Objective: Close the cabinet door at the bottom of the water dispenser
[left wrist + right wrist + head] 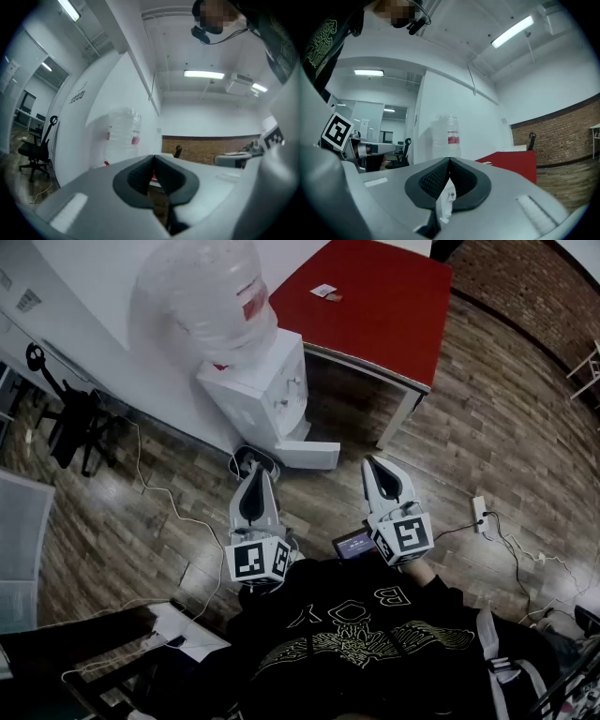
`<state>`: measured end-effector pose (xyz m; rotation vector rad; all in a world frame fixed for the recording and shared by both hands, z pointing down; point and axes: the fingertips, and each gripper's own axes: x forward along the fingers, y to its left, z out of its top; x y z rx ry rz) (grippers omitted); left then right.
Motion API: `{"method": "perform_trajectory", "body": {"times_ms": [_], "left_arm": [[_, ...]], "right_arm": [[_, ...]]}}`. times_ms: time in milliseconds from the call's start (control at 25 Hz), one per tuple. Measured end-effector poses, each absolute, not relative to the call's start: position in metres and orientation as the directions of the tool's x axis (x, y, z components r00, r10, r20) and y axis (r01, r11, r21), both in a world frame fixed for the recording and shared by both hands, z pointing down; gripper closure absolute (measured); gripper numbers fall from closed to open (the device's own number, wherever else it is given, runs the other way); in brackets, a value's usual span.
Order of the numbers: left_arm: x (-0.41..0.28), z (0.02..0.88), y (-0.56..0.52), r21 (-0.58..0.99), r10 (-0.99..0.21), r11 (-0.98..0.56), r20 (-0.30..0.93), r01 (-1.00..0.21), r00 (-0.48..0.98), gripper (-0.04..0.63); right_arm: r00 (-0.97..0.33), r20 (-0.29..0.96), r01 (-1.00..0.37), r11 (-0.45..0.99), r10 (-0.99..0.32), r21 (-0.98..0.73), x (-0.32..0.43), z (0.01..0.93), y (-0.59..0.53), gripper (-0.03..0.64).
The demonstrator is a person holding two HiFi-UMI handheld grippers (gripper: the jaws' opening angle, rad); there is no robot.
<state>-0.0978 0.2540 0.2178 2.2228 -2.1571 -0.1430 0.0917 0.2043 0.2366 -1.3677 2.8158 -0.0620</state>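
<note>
Wood-plank floor [487, 409] under a white wall [84, 324]. Entries run from the door outward.

Door [311, 455]: a white panel at the foot of the dispenser [258, 390], swung open over the floor. It sits at 12 o'clock from my tongs and well apart from both. I judge it stiff, light and free on its hinge, with smooth paint that is likely slippery. It needs no grip. A push with closed tips on the free edge, farthest from the hinge, should serve. I would push gently, since the bottle [206, 292] on top probably makes the unit top-heavy.

Left tongs [254, 476]: pressed together, nothing pinched, pointing toward 12.

Right tongs [379, 468]: also pressed together and empty, at 3 o'clock of the left pair.

Table [375, 306], red top: at 2 o'clock of the dispenser, near it.

Chair [70, 423], black: at 9 o'clock of the dispenser.

Cables [142, 486]: on the floor between the chair and my tongs.

Power strip [480, 509]: at 3 o'clock of the right tongs.

Hard to make out:
- I cannot tell which edge of the door carries the hinge, or whether there is a handle or catch.
- The cabinet's inside is hidden from above.
- Both gripper views show the bottle above the jaws, but the tongs' own bodies cover the door.
- I cannot identify a dark round item [246, 461] on the floor just past the left tips.
</note>
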Motion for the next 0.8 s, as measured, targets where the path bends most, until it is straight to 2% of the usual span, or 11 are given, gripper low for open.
{"method": "perform_trajectory", "body": {"times_ms": [360, 800], "left_arm": [[-0.095, 0.225, 0.228, 0.049, -0.998, -0.038, -0.042, -0.998, 0.036, 0.589], [-0.13, 0.215, 0.148, 0.014, -0.996, -0.059, -0.066, -0.998, 0.058, 0.589]], "right_arm": [[-0.624, 0.011, -0.781, 0.623, -0.781, -0.043, 0.084, 0.247, 0.175, 0.618], [-0.563, 0.005, -0.827, 0.562, -0.827, -0.017, 0.065, 0.242, 0.103, 0.618]]}}
